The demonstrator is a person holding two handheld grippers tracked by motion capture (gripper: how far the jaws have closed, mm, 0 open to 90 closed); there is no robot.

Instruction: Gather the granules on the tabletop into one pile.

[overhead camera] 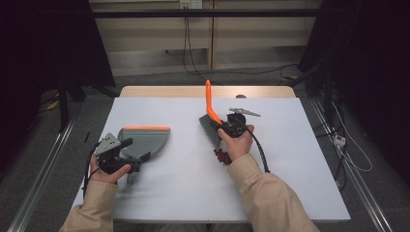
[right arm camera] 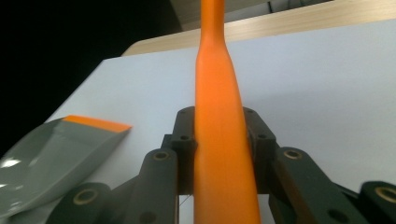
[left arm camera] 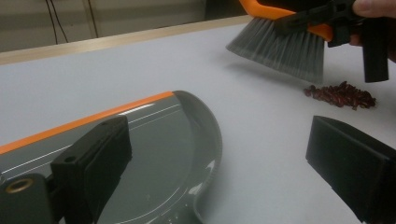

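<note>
Right gripper, centre of the high view, was clamped on the orange handle of the brush. In the right gripper view its jaws pressed both sides of the handle, no gap visible, the handle running straight up the middle of the frame. Grey bristles pointed down, hovering just above the table, upper right of the left gripper view. A small pile of dark red beans lay on the white table just below the brush head in the high view, beside the right hand; in the left gripper view the pile sat right of centre, under the bristle tips and apart from them.

Left gripper, lower left of the high view, was at the grey dustpan with the orange front edge. In the left gripper view its jaws stood wide apart: one over the pan's inside, the other off to the right over bare table. Couldn't tell whether that jaw touched the pan; nothing looked clamped. Dustpan was well apart from the beans, left of them.
</note>
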